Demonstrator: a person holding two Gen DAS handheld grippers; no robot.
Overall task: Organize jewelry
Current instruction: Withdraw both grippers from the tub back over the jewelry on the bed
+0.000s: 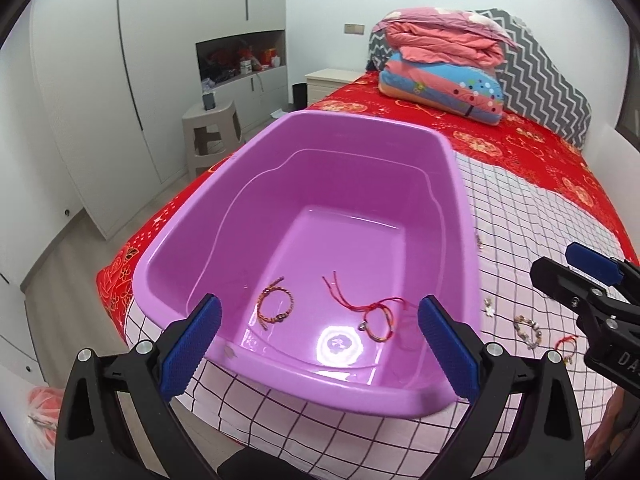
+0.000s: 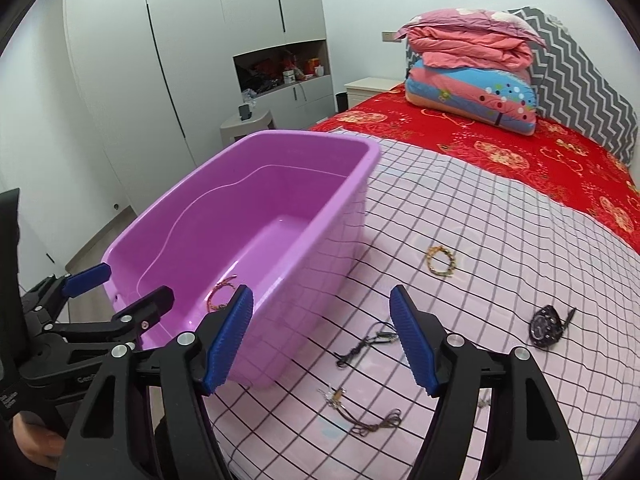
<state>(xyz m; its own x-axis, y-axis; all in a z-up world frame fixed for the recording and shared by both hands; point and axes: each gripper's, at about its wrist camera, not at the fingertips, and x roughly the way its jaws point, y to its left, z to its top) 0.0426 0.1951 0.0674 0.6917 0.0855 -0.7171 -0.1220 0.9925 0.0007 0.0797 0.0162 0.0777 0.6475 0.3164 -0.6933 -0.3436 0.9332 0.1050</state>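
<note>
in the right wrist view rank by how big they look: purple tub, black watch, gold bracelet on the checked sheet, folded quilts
1. purple tub, largest by far
2. folded quilts, though they lie farthest from the camera
3. and 4. black watch and gold bracelet: look alike, too close to rank

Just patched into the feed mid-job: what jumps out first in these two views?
The big purple tub on the checked sheet at the bed's edge dominates, with two red-string bracelets already on its floor. To its right, loose pieces wait on the sheet: a gold bracelet, a black watch and dark cords. Both grippers' jaws stand open and hold nothing.
</note>
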